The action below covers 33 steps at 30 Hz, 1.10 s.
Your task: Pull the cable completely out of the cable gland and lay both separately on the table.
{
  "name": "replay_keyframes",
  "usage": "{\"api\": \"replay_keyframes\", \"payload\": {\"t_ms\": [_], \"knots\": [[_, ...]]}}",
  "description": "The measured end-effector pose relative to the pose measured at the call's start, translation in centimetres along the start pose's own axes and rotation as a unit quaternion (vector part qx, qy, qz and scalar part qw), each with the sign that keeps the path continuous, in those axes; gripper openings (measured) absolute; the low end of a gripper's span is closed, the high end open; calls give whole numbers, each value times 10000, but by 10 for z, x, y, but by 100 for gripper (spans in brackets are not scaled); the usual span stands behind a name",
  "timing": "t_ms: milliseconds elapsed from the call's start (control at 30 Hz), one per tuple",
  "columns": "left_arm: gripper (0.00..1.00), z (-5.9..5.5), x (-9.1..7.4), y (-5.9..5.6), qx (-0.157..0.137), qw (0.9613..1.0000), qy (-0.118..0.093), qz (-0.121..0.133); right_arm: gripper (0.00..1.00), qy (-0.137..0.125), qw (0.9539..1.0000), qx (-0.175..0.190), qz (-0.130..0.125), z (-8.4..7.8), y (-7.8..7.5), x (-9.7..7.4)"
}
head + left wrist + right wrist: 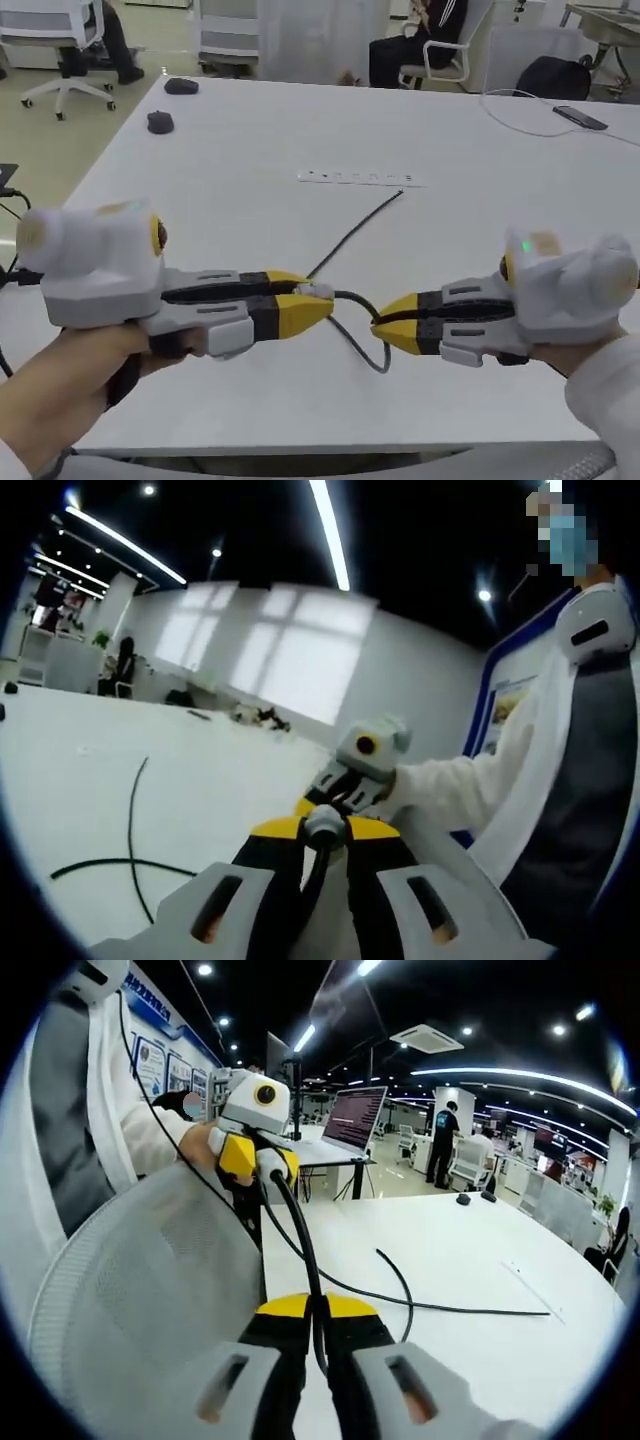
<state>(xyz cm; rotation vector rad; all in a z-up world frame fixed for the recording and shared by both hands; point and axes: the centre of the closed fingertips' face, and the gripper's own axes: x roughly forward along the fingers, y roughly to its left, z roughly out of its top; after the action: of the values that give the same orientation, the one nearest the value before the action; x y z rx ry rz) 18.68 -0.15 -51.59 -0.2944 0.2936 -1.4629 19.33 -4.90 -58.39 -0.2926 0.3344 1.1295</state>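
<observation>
left gripper (322, 305) clamped on gland (318, 291), right gripper (381, 330) clamped on cable (352, 235) just beside it, tail trailing over table (240, 140). cable looks light, limp, probably slippery: grip near gland.

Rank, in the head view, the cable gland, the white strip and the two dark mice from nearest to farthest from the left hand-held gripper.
1. cable gland, clamped in the left hand-held gripper.
2. white strip, mid-table, beyond the gripper.
3. nearer mouse, far left.
4. farther mouse, by the table's far edge.
</observation>
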Motion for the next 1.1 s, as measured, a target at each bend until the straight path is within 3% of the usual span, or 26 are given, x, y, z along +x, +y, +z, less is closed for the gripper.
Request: {"api": "replay_keyframes", "payload": {"t_ms": [200,300,400,467,633,767,1100], "knots": [[16,2,0,-2,-42,10000,-48,-72,4,-7,9999,83,102,4,6,-6],[16,1,1,-4,-52,9999,-39,-120,17,-59,9999,93,45,11,5,-6],[16,0,2,-5,-63,9999,-20,-152,25,-273,9994,31,231,30,15,-3],[16,-1,3,-5,-76,9998,9,-169,22,-282,9989,-95,361,37,22,-1],[16,-1,4,-7,-100,9997,22,-225,18,-247,9981,-409,381,49,27,7],[16,-3,5,-9,-125,9995,72,-271,4,-102,9974,-629,333,44,27,10],[16,-5,5,-6,-175,9994,82,-275,2,-48,9976,-603,350,40,27,11]]}}
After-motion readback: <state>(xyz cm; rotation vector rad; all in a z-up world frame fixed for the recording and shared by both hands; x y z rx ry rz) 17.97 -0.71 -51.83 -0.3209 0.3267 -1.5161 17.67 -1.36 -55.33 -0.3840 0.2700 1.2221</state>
